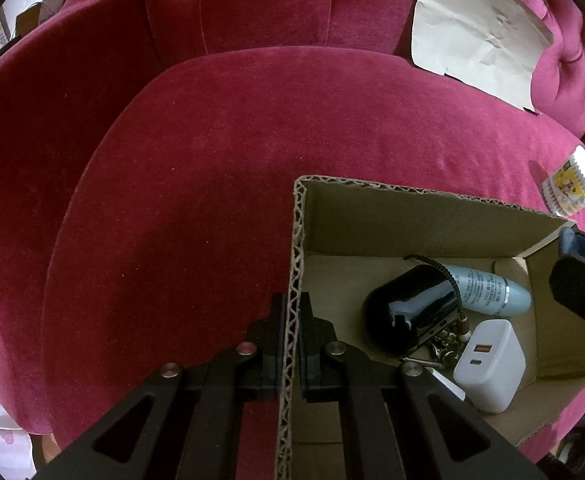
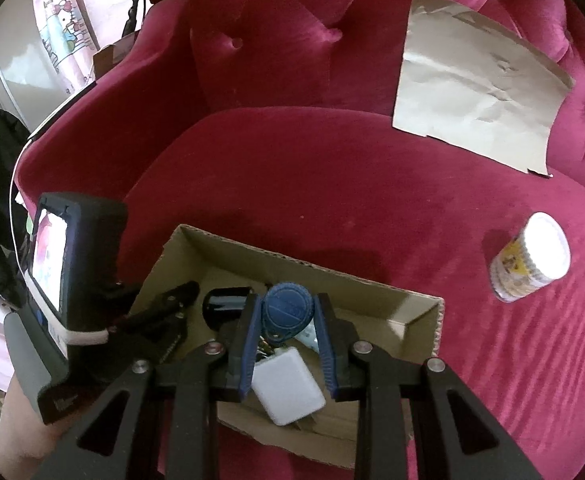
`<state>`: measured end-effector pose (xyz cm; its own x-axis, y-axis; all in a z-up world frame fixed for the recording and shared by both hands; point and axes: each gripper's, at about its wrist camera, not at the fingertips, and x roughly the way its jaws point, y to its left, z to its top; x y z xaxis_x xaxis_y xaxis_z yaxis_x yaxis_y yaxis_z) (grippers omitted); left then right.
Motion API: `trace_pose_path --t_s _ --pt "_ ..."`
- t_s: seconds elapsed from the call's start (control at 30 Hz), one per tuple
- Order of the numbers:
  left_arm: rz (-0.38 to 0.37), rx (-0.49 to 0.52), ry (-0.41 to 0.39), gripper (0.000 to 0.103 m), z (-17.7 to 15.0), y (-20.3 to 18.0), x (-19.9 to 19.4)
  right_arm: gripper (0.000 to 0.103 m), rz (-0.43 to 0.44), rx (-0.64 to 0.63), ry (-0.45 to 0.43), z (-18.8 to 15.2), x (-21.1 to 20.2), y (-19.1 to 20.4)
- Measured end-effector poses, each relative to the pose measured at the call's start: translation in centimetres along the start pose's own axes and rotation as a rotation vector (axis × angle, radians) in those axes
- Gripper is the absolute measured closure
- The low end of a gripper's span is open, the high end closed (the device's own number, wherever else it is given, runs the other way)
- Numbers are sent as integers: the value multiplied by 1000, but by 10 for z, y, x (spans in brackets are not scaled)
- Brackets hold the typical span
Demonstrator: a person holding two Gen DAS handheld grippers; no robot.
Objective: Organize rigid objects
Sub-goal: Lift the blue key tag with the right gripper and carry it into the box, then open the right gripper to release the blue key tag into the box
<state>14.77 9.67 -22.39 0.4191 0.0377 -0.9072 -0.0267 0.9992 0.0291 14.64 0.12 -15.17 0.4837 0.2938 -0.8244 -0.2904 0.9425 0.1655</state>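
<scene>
Right wrist view: right gripper [image 2: 288, 312] grasping round blue plastic key fob [image 2: 288, 307] above open brown cardboard box [image 2: 420, 322], already holding white square charger [image 2: 288, 390]. Left gripper [image 1: 291, 344] clenched on box wall. Remaining: white-lidded jar [image 2: 532, 258] on red sofa [image 2: 332, 184].

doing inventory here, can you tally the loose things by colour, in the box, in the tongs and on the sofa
black: 1, glossy case
white: 2, charger, cotton swab tub
blue: 2, key fob in the right tongs, pale tube
beige: 1, paper
total: 6
</scene>
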Motion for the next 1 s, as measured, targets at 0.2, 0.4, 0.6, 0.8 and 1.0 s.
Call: trace_pose_path --t_s 0.2,0.4,0.6,0.8,1.0 --pt "-2 1 0 98 0 1 0 75 27 -5 29 -2 14 7" --pt "-6 4 -1 98 0 2 1 75 32 -9 33 -2 21 11" --pt "-7 2 0 98 0 2 1 75 35 -8 21 -2 20 9" --pt "-5 4 -3 98 -2 2 0 73 27 -20 13 -2 18 9" --pt "-1 8 -4 98 -2 0 0 42 -8 -16 -21 1 12 5"
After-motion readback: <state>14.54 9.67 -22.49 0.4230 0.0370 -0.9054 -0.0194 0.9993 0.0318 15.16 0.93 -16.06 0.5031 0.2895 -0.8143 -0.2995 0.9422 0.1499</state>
